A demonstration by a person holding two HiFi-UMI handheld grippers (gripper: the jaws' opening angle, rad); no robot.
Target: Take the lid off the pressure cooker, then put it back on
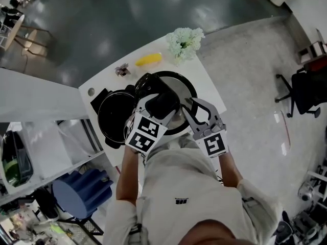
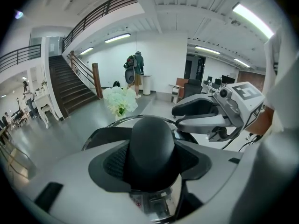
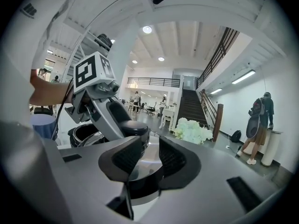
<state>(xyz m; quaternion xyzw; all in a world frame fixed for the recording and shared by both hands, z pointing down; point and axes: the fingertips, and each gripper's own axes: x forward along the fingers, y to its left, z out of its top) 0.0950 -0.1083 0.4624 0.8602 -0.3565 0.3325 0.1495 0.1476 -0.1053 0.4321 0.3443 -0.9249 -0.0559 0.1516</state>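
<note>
Your left claw is clamped on the black knob at the middle of the lid. Your left gripper view shows both pads pressed against the knob's sides. Your right claw is drawn in narrow on the lid's near edge. In your right gripper view the shiny metal and its dark rim sit between the two ribbed pads, which seem to press on it.

The lid is off the pot and you hold it in the air just to the pot's right in the head view, above the white worktop. The pot stands open and dark inside, and your right gripper view shows it behind your left claw.

Beyond the pot, toward the worktop's far edge, lie a small dark-and-pale object and a yellow thing. Further right of these stands a bunch of pale flowers.
</note>
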